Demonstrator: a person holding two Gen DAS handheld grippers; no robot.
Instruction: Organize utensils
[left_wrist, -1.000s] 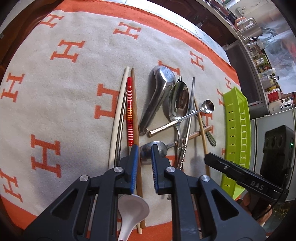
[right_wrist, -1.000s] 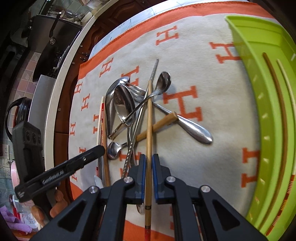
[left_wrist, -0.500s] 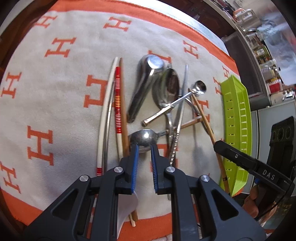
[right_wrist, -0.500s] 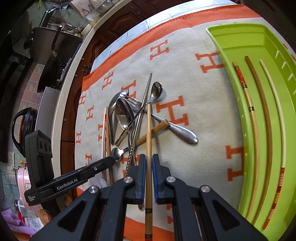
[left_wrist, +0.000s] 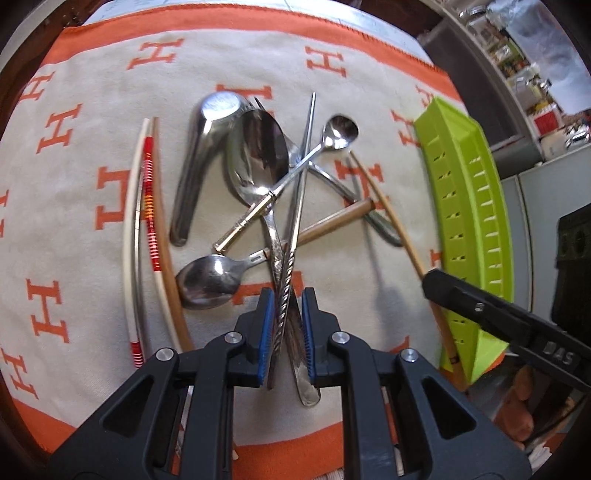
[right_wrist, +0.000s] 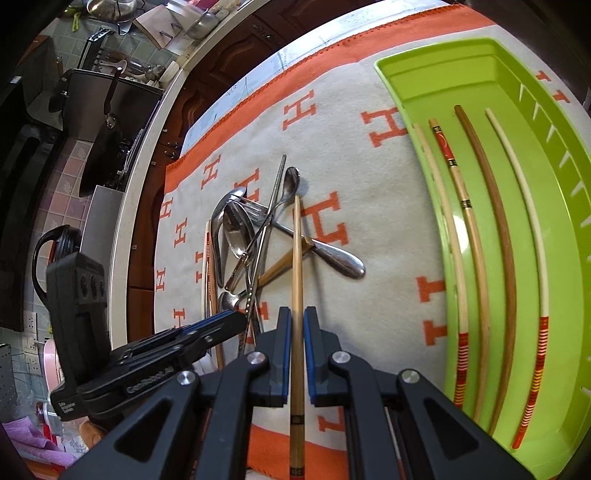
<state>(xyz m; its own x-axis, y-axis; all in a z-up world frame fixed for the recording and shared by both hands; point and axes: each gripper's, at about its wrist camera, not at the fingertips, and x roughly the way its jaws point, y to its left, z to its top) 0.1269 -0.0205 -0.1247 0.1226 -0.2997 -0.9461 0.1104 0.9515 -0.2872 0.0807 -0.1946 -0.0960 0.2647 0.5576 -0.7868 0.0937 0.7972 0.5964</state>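
**Chopstick pinched beside the green tray**

Chopstick (right_wrist: 296, 280) is squeezed tight in the right gripper (right_wrist: 296, 350), just left of the green tray (right_wrist: 413, 79) (four chopsticks lie inside). Farther left of the tray, the left gripper (left_wrist: 287, 338) is nearly closed over the spoon pile (left_wrist: 258, 173), pinching nothing.

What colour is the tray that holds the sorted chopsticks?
Bright lime green tray; clearest in the right wrist view.
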